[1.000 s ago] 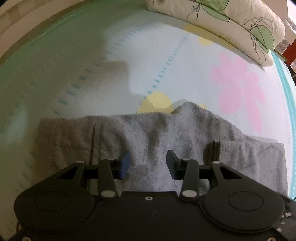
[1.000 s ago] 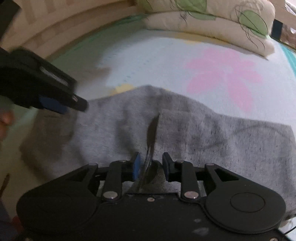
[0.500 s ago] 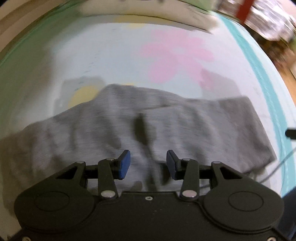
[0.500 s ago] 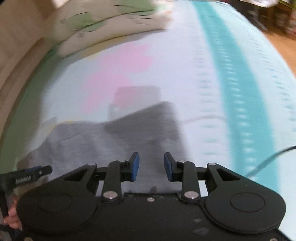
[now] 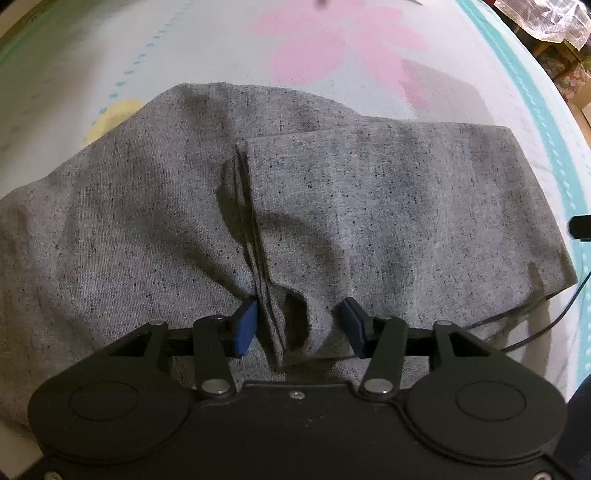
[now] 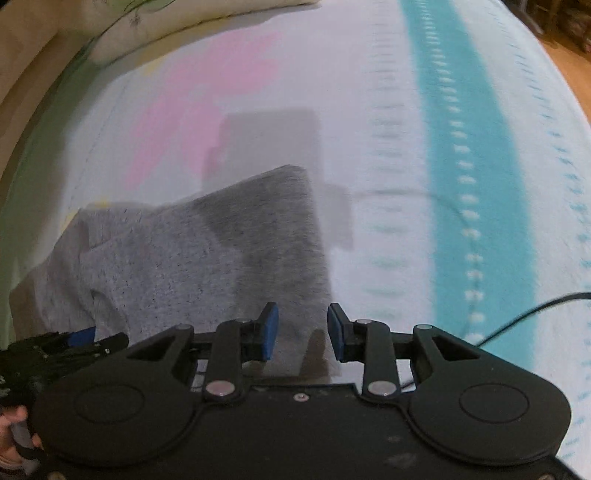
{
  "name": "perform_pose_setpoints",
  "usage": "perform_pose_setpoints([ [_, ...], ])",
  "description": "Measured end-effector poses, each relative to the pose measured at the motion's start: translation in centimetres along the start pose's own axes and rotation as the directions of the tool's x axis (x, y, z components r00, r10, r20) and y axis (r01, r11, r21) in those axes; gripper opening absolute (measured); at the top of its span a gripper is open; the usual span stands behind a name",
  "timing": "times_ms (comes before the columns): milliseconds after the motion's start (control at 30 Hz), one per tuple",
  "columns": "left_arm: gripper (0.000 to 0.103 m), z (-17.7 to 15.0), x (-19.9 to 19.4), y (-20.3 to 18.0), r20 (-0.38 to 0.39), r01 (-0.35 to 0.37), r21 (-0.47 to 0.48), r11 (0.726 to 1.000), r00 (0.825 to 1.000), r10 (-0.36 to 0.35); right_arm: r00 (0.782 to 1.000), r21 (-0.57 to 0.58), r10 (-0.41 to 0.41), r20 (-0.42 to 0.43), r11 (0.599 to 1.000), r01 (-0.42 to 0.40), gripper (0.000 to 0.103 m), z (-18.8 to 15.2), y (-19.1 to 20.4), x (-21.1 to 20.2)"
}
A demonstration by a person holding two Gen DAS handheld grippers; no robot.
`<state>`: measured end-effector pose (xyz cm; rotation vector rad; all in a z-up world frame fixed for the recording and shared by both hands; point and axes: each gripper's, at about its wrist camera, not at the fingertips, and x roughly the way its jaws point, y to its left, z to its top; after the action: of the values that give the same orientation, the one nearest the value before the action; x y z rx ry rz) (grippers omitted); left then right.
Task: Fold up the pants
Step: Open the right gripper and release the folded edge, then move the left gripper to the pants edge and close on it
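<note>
Grey speckled pants [image 5: 332, 206] lie folded on the bed, a top layer ending in a stacked edge [image 5: 247, 206] near the middle. My left gripper [image 5: 299, 325] is open, its jaws straddling that stacked edge and a raised fold at the near side. In the right wrist view the pants [image 6: 207, 266] lie left of centre. My right gripper [image 6: 303, 332] is open at the pants' near right corner, nothing between its jaws. The left gripper also shows in the right wrist view [image 6: 74, 341] at the far left.
The bed sheet [image 5: 184, 51] is pale with a pink flower [image 5: 332, 40], a yellow spot [image 5: 110, 118] and a teal stripe [image 6: 472, 155]. A pillow [image 6: 155, 22] lies at the head. A thin black cable [image 6: 524, 317] crosses the sheet on the right.
The right gripper let go of the folded edge it held and swung right to the pants' right end. The left gripper moved right and down onto the stacked edge, jaws still open.
</note>
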<state>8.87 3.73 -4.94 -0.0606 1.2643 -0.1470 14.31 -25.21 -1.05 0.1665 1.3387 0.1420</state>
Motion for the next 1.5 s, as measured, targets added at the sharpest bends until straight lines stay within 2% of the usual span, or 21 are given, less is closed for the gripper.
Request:
perform_pose_setpoints([
  [100, 0.059, -0.5, -0.1, -0.2, 0.02, -0.011, 0.017, 1.0, 1.0, 0.01, 0.997, -0.055, -0.021, -0.079, 0.998, 0.017, 0.03, 0.2, 0.6, 2.0],
  [200, 0.059, -0.9, -0.2, -0.6, 0.03, -0.023, 0.03, 0.999, 0.999, 0.022, 0.975, -0.063, -0.124, -0.183, 0.991, 0.114, 0.033, 0.2, -0.4, 4.6],
  [333, 0.059, -1.5, -0.4, -0.8, 0.031, -0.02, 0.034, 0.999, 0.999, 0.019, 0.976, 0.034, -0.073, -0.205, 0.996, 0.081, 0.032, 0.4, -2.1, 4.7],
  [433, 0.059, -1.8, -0.6, -0.9, 0.025, -0.01, 0.028, 1.0, 1.0, 0.009, 0.981, 0.017, -0.113, -0.16, 0.993, 0.117, 0.032, 0.4, -1.6, 3.5],
  [533, 0.059, -2.2, -1.3, -0.4, 0.011, 0.006, -0.005, 1.0, 1.0, -0.006, 0.989, 0.02, -0.139, -0.043, 0.99, 0.14, 0.032, 0.5, -0.5, 1.4],
  [633, 0.059, -2.6, -1.8, 0.5, -0.008, 0.011, -0.024, 1.0, 1.0, -0.011, 0.993, 0.059, -0.093, 0.067, 0.994, 0.089, 0.032, 0.4, 0.8, 0.3],
  [700, 0.059, -3.1, -1.9, 1.3, -0.026, 0.01, -0.041, 0.999, 1.0, -0.011, 0.991, 0.074, -0.074, 0.108, 0.995, 0.066, 0.032, 0.7, 1.8, 0.7],
  [767, 0.059, -3.7, -1.8, 2.1, -0.054, 0.01, -0.071, 0.997, 0.998, -0.014, 0.988, 0.091, -0.074, 0.134, 0.994, 0.062, 0.032, 0.8, 2.7, 1.5],
  [833, 0.056, -4.7, -1.7, 2.5, -0.073, -0.019, -0.071, 0.997, 0.997, 0.014, 0.986, 0.1, -0.07, 0.154, 0.993, 0.055, 0.032, 0.7, 3.3, 2.7],
  [933, 0.056, -5.9, -2.9, 2.5, -0.043, -0.045, -0.047, 0.998, 0.998, 0.043, 0.987, 0.115, -0.047, 0.151, 0.993, 0.03, 0.032, 0.5, 3.1, 3.8],
  [1000, 0.056, -6.5, -4.1, 2.8, -0.021, -0.045, -0.058, 0.997, 0.999, 0.044, 0.987, 0.111, -0.012, 0.163, 0.994, -0.006, 0.032, 0.5, 2.8, 3.7],
  [1067, 0.056, -6.6, -5.4, 3.6, 0.01, -0.062, -0.087, 0.994, 0.998, 0.063, 0.982, 0.114, -0.017, 0.187, 0.993, -0.005, 0.032, 0.5, 2.4, 3.5],
  [1167, 0.056, -5.7, -7.0, 4.8, 0.047, -0.135, -0.15, 0.979, 0.989, 0.143, 0.977, 0.122, 0.013, 0.211, 0.992, -0.04, 0.033, 0.5, 2.1, 3.6],
  [1267, 0.057, -4.3, -8.7, 7.4, 0.067, -0.196, -0.223, 0.955, 0.974, 0.215, 0.976, 0.103, 0.017, 0.218, 0.994, -0.04, 0.033, 0.4, 2.2, 3.7],
  [1400, 0.057, -3.0, -11.9, 11.0, 0.086, -0.286, -0.302, 0.909, 0.942, 0.325, 0.979, 0.067, 0.027, 0.204, 0.997, -0.042, 0.033, 0.4, 3.2, 4.3],
  [1467, 0.057, -2.4, -13.1, 12.5, 0.1, -0.324, -0.314, 0.892, 0.924, 0.37, 0.981, 0.054, 0.029, 0.193, 0.998, -0.04, 0.033, 0.5, 3.5, 4.6],
  [1500, 0.061, -2.0, -13.3, 13.4, 0.102, -0.338, -0.314, 0.887, 0.917, 0.385, 0.982, 0.048, 0.024, 0.189, 0.998, -0.034, 0.033, 0.5, 3.6, 4.7],
])
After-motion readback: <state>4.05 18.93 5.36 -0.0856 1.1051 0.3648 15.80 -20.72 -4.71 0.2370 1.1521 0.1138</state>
